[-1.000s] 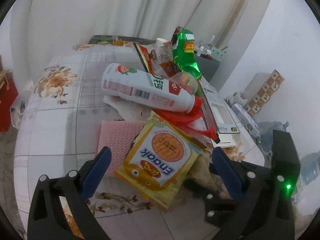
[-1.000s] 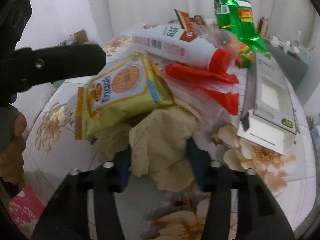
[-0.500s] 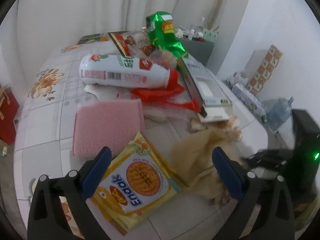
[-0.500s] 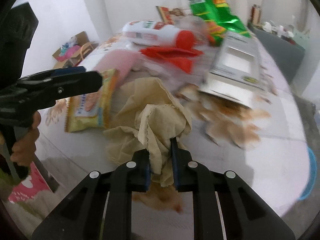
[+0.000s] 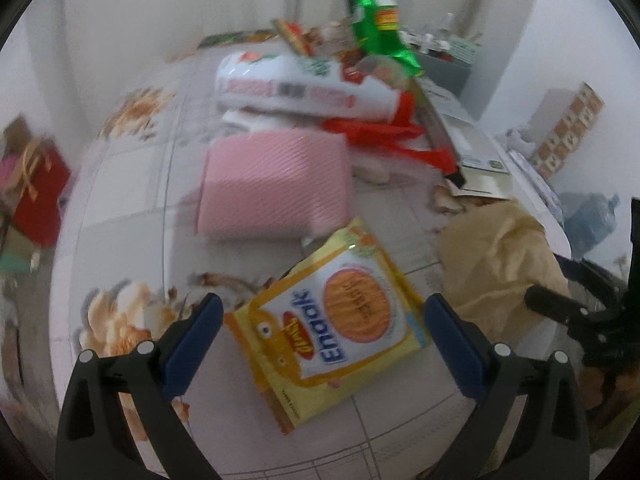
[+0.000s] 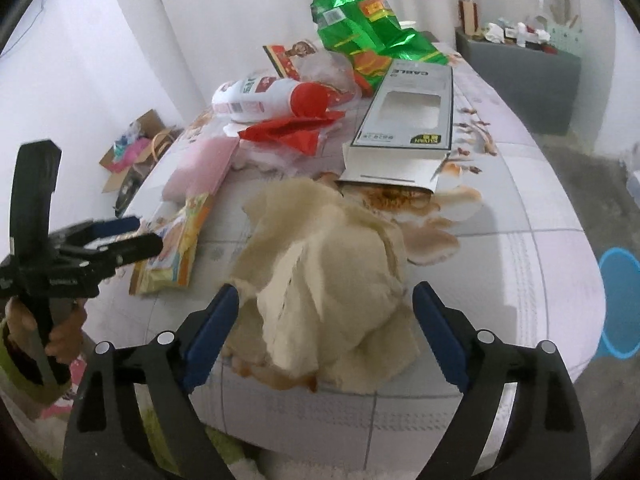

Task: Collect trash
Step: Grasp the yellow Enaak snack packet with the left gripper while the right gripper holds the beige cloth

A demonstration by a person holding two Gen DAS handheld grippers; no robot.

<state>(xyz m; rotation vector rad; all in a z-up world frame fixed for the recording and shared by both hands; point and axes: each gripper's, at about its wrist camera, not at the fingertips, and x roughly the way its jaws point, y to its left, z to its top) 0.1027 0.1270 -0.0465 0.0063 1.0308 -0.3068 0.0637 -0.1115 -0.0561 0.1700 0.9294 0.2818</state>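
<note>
Right gripper (image 6: 326, 312) (jaws opening) angles down over crumpled paper (image 6: 328, 272).

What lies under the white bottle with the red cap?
The white bottle rests on red plastic wrapping and crumpled white paper; whatever lies deeper beneath is covered.

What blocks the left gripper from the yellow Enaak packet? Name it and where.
Nothing visible does. The yellow Enaak packet lies flat on the table, bare on top, right ahead of the left gripper, whose jaws stand open. The crumpled beige paper lies apart, off to the packet's right.
</note>
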